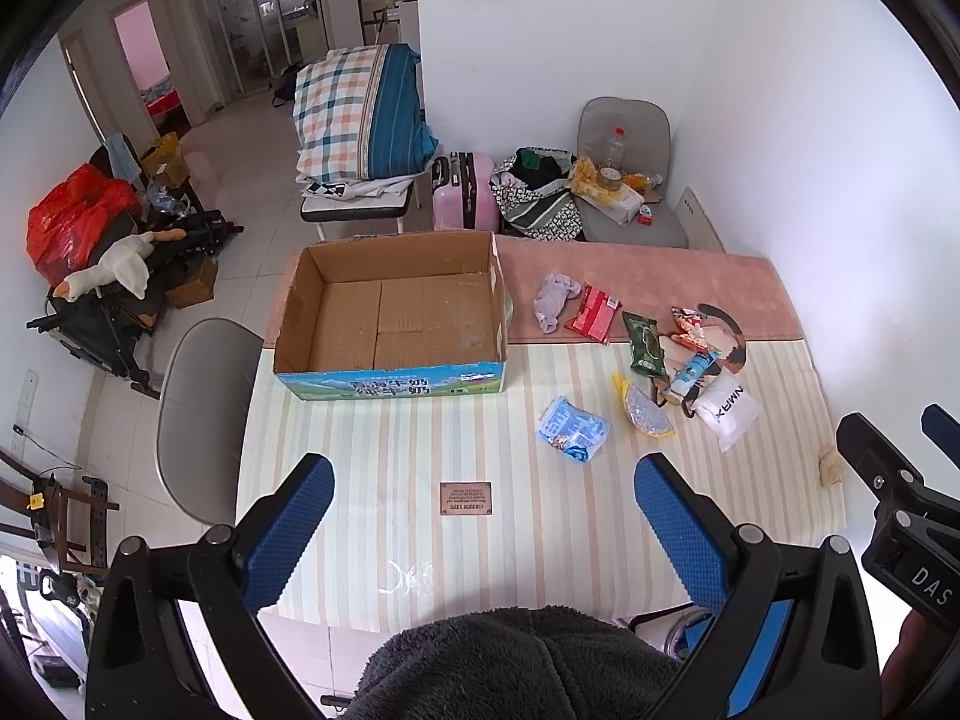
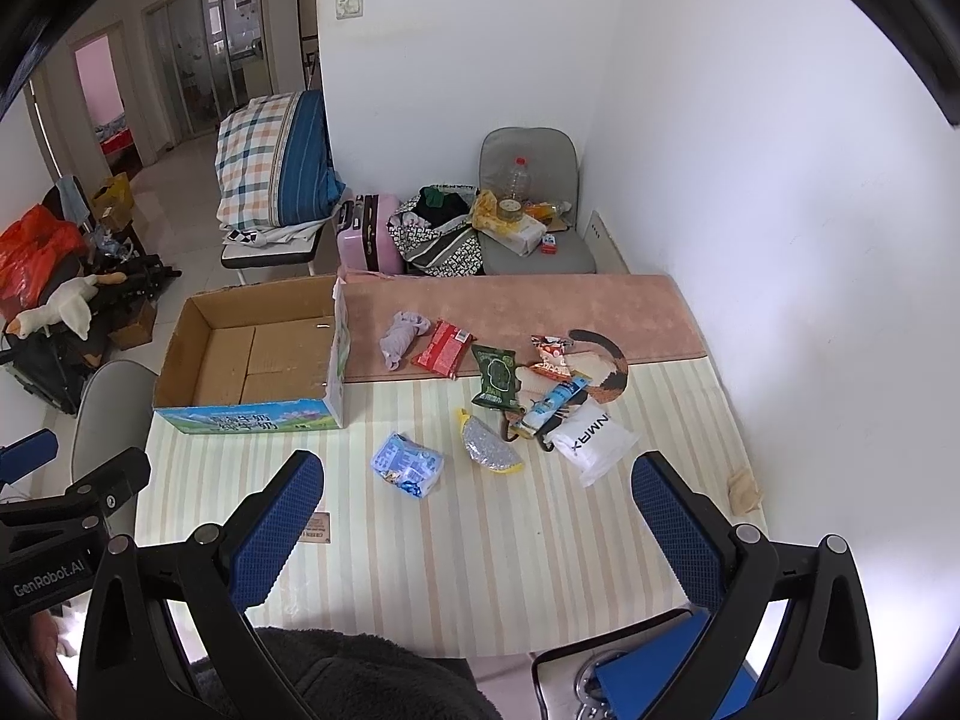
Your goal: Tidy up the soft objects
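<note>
An open cardboard box stands empty on the table's far left; it also shows in the right wrist view. Soft packets lie to its right: a lilac cloth, a red packet, a green packet, a blue-white packet, a yellow-rimmed scrubber, a white pouch and a blue tube. My left gripper is open and empty above the near table. My right gripper is open and empty, with the blue-white packet just beyond it.
The table carries a striped mat and a pink cloth. A grey chair stands at the left edge. Another chair with clutter, a pink suitcase and folded bedding stand behind. A white wall is on the right.
</note>
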`<state>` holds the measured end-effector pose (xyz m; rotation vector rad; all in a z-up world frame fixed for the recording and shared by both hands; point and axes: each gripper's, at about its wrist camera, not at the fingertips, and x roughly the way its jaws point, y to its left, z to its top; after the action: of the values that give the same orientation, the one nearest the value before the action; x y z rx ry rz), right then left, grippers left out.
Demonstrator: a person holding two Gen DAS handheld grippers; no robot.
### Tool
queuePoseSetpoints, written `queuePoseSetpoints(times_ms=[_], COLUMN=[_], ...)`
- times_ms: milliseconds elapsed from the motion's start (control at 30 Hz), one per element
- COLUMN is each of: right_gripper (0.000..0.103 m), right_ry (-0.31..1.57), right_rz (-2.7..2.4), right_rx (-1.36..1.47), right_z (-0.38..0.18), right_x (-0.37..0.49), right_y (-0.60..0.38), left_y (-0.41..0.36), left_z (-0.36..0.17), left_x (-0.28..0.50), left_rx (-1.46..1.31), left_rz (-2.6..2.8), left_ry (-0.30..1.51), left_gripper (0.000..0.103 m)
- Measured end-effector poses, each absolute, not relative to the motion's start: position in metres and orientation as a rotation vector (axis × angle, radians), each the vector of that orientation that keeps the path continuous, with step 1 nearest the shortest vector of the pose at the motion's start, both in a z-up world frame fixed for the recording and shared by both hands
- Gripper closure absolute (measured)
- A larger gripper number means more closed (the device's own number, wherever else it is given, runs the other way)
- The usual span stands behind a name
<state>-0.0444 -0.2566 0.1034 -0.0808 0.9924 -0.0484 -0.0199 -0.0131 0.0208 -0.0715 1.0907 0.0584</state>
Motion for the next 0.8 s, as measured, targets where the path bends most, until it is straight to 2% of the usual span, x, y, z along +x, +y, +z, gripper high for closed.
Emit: queuePoseSetpoints(times_ms=[800], right_gripper=[0.000], right_ry=[0.969], right_rz=[-0.043], right_rx=[-0.073], right_z=[0.1129], right_x=[-0.0364], right_y=[-0.2628], left_y=[-0.0085], left_z=[0.0257], left_x=[-0.0181], left_rx=[-0.070], left_rz=[0.067], left_ry=[1.058], left_gripper=[0.001])
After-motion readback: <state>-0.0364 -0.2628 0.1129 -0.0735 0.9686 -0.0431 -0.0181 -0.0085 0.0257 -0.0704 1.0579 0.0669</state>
